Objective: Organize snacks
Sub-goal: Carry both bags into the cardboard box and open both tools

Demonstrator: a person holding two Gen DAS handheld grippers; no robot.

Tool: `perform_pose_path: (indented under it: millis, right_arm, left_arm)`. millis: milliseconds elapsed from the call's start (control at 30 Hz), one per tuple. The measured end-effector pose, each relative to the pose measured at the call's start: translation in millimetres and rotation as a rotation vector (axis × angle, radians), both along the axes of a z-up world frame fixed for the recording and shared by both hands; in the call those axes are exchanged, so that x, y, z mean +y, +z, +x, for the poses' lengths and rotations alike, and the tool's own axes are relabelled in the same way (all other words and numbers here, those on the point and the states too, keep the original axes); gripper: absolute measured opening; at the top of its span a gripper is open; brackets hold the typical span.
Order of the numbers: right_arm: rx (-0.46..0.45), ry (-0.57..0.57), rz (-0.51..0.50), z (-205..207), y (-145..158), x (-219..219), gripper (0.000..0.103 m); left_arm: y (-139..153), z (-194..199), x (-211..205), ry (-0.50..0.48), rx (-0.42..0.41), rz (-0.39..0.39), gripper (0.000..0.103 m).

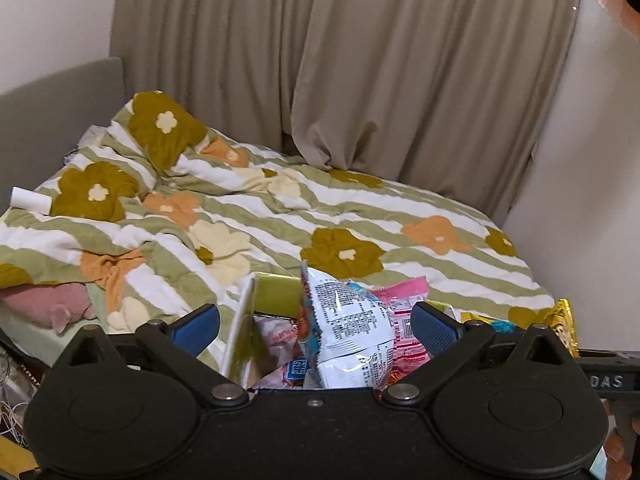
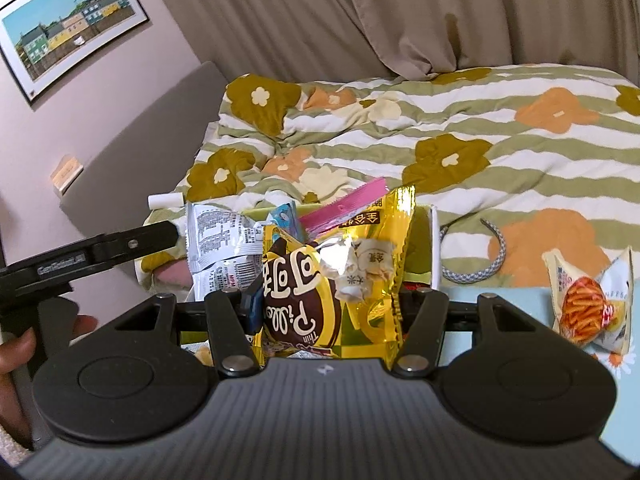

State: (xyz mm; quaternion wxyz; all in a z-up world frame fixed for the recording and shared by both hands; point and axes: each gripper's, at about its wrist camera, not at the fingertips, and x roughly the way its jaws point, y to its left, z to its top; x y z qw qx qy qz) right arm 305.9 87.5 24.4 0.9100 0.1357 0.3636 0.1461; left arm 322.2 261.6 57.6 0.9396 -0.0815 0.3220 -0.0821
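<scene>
1. Left gripper [image 1: 316,326] spread wide, bottom centre, white packet [image 1: 352,332] loose between the pads, in the box [image 1: 244,320].
2. Right gripper [image 2: 326,304] clenched on yellow bag [image 2: 340,280], lower centre.
3. Step: dropping snacks into box; next, probably lower and release yellow bag.

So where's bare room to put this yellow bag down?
The box is crowded with packets, so it offers little space. The free patch is the pale blue surface between the box and the fries packet. The quilt beyond the headband is also bare.

Home bedroom: bed [image 1: 280,216], floral duvet [image 2: 460,152], curtains [image 1: 360,60].
</scene>
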Motion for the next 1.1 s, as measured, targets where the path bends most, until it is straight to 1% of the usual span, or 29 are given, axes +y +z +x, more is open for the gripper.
perform_pose_path:
  millis: [67, 267, 333, 367, 400, 533, 700, 933, 1100]
  right_arm:
    - [0.002, 0.014, -0.007, 2.8, 0.2, 2.1, 0.071]
    - [0.04, 0.06, -0.026, 14.9, -9.4, 11.1, 0.075]
    - [0.057, 0.077, -0.03, 19.8, -14.5, 16.2, 0.084]
    - [0.057, 0.077, -0.028, 20.9, -16.7, 17.7, 0.101]
    - [0.053, 0.073, -0.026, 20.6, -18.4, 19.2, 0.103]
    - [0.021, 0.047, -0.029, 15.8, -21.7, 19.6, 0.103]
    - [0.001, 0.038, -0.049, 5.5, -20.0, 20.5, 0.103]
    - [-0.055, 0.008, -0.067, -16.4, -2.0, 19.3, 0.103]
    - [-0.088, -0.032, -0.081, -35.4, 12.8, 16.2, 0.103]
  left_arm:
    - [1.3, -3.8, 3.3, 0.012, -0.005, 0.0, 0.103]
    - [-2.5, -10.4, 6.2, 0.041, -0.005, 0.043, 0.103]
    - [-4.1, -12.9, 5.6, 0.045, -0.004, 0.064, 0.103]
    - [-5.6, -14.9, 5.6, 0.046, -0.003, 0.075, 0.103]
    - [-6.4, -16.4, 4.9, 0.046, -0.003, 0.084, 0.103]
    - [-9.5, -21.4, 3.8, 0.041, -0.002, 0.109, 0.103]
    - [-6.6, -26.9, 4.2, 0.03, -0.009, 0.102, 0.103]
    - [4.6, -38.1, 1.5, -0.009, -0.039, 0.072, 0.103]
    - [13.6, -45.3, -5.2, -0.026, -0.034, 0.067, 0.103]
